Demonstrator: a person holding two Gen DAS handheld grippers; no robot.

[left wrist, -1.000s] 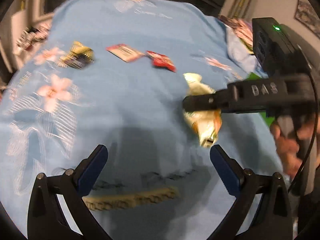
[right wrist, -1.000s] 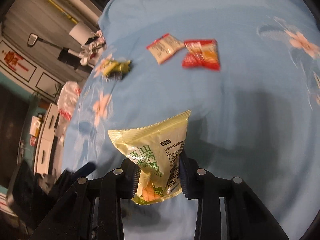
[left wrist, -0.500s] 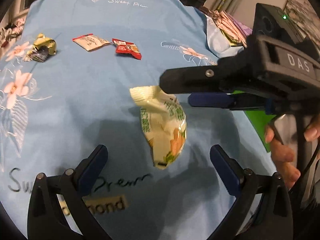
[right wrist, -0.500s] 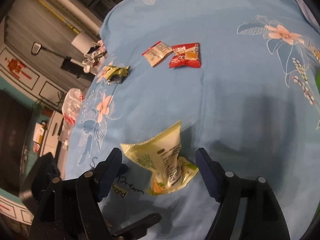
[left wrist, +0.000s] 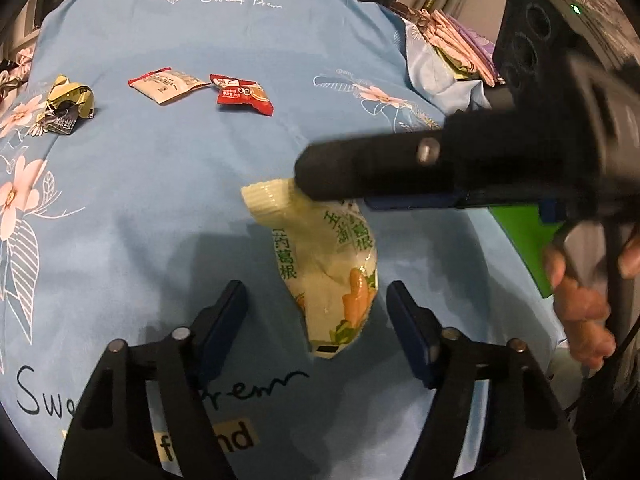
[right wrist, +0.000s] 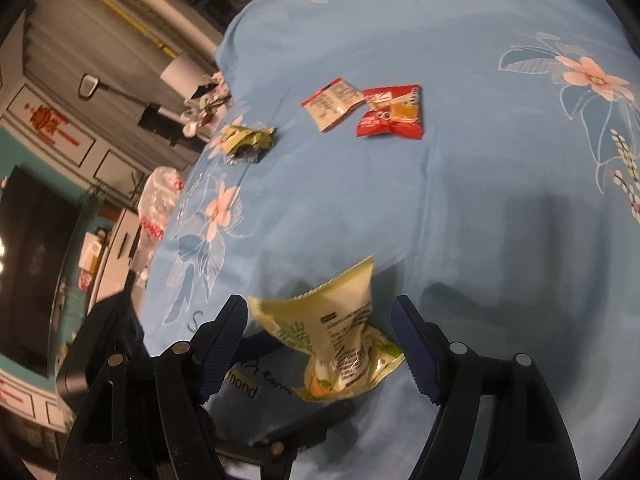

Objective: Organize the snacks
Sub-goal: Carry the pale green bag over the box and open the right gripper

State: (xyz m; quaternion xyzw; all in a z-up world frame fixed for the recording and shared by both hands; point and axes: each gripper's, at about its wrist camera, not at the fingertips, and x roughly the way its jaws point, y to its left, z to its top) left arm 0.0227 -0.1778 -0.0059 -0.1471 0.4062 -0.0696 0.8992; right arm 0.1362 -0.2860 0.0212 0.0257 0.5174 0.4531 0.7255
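Observation:
A pale yellow snack bag with green print point(left wrist: 324, 264) lies on the blue floral sheet point(left wrist: 160, 184), also in the right wrist view point(right wrist: 336, 344). My left gripper point(left wrist: 316, 320) is open, its fingers on either side of the bag's lower end. My right gripper point(right wrist: 320, 344) is open with the bag lying between its fingers; in the left wrist view it reaches in from the right over the bag's top. Far back lie a red packet point(left wrist: 242, 94), a white packet point(left wrist: 166, 85) and a crumpled green-black wrapper point(left wrist: 68, 106).
Folded clothes and pink-patterned fabric point(left wrist: 444, 44) are piled at the sheet's far right. A green item point(left wrist: 524, 240) lies at the right edge. Furniture and a plastic bag point(right wrist: 158, 200) stand beyond the sheet's left edge.
My right gripper opened and let go of the yellow bag, which now lies on the sheet. My left gripper has moved up around the bag's lower end.

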